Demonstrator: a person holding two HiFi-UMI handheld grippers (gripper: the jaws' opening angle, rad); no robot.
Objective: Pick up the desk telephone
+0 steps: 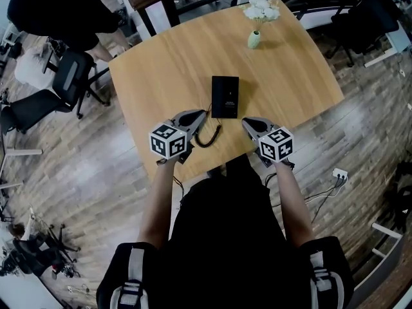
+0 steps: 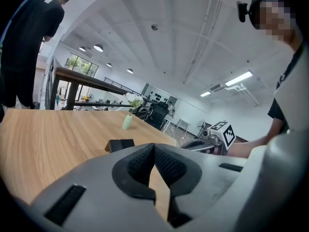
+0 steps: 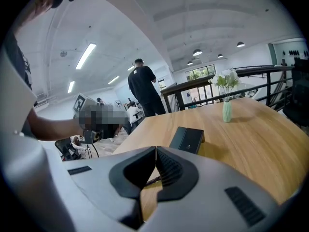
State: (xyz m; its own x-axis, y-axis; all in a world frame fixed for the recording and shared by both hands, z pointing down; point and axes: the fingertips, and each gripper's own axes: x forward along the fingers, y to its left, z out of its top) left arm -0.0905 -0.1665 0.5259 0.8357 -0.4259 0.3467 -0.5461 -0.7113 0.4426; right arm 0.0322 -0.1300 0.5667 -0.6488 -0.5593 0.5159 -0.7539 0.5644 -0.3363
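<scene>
One desk telephone [image 1: 225, 96] lies btwn L tongs [image 1: 205, 113] & R tongs [image 1: 244, 121].

One end of the black curly cord [image 1: 212, 138] hides under the left claw [image 1: 202, 114]. Print on the flat black desk telephone [image 1: 225, 96] is too small to read.

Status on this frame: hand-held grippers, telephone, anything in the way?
Left hand-held gripper shut, empty. Right hand-held gripper shut, empty. Desk telephone flat on table, untouched, ahead between them. Coiled cord beside left; path clear.
</scene>
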